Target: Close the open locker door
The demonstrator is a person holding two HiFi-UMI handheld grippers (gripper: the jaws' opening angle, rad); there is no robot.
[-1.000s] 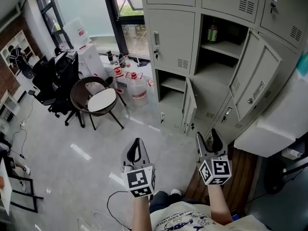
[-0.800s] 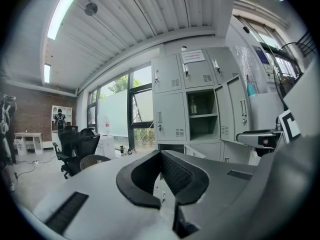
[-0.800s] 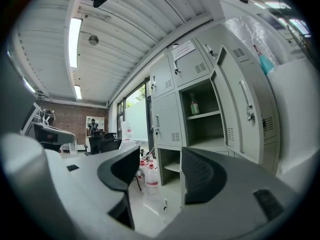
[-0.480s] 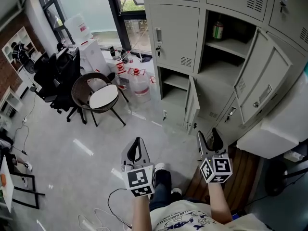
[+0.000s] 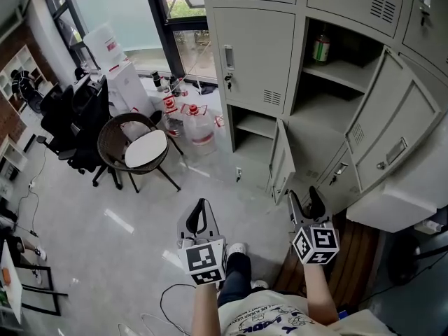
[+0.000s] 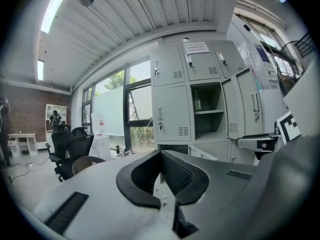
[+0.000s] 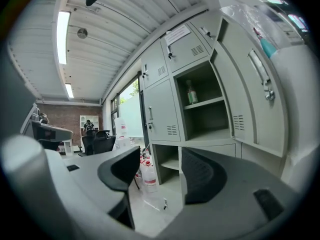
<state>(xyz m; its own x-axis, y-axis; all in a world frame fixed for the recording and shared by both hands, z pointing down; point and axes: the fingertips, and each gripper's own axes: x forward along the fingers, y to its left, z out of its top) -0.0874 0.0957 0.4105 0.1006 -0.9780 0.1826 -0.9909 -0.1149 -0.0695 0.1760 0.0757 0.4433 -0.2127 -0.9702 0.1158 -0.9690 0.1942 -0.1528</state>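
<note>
Locker door (image 5: 281,165) — the small lower one — hangs ajar at the foot of the grey locker bank (image 5: 255,47). Up and to the right of it a taller door (image 5: 392,135) stands wide open, with a bottle (image 5: 321,48) on the shelf inside its compartment. I hold both grippers short of the bank, touching nothing: left gripper (image 5: 201,205) with its jaws together, right gripper (image 5: 305,199) with its jaws apart and empty — nearer the lower door. Left of the bank sits a round wicker chair (image 5: 136,144).
</note>
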